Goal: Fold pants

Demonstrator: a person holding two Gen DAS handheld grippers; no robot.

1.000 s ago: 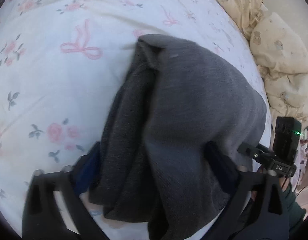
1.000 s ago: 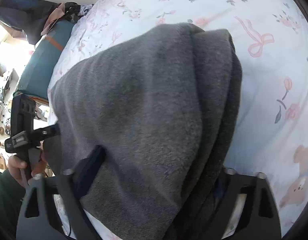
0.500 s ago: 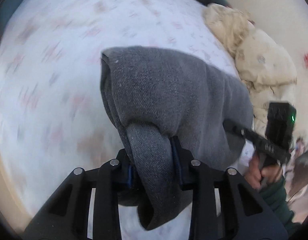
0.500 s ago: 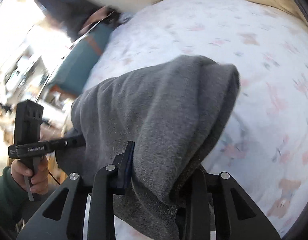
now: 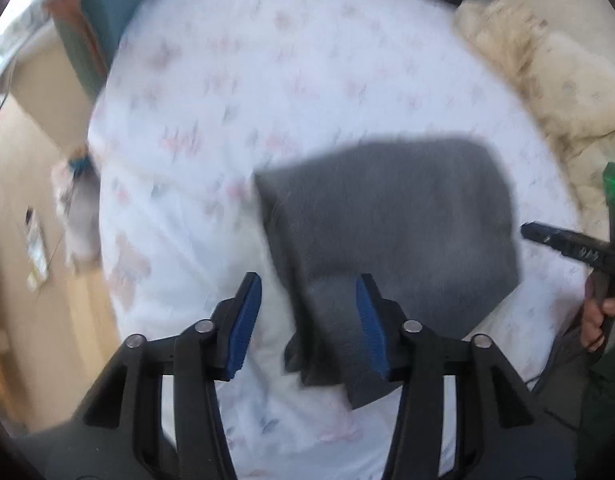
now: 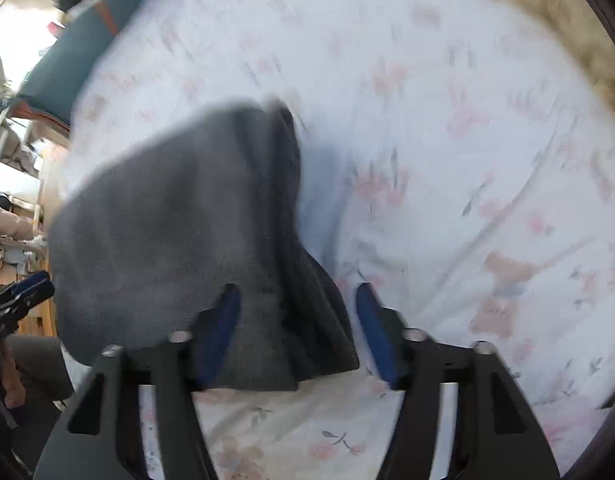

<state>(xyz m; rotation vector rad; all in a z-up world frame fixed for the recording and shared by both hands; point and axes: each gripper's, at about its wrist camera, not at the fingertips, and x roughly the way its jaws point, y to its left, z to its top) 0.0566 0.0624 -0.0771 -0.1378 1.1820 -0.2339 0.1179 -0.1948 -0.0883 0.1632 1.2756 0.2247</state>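
Observation:
The grey pants [image 5: 391, 216] lie folded in a thick rectangle on the white flowered bedsheet [image 5: 267, 80]. They also show in the right wrist view [image 6: 179, 232]. My left gripper [image 5: 307, 320] is open above the near left corner of the pants, holding nothing. My right gripper [image 6: 297, 328] is open above the near right corner, with the fabric's edge lying between its blue pads [image 6: 369, 320] but not clamped. The right gripper shows at the edge of the left wrist view [image 5: 563, 242]. Both views are blurred by motion.
A cream quilt [image 5: 555, 68] is bunched along the right side of the bed. A teal cushion or headboard [image 6: 79, 52] stands at the far left. The bed's left edge drops to a wooden floor [image 5: 35, 208] with small items on it.
Both grippers, shut on the pants half a second ago, have opened and pulled up and back. The pants have dropped flat onto the bed.

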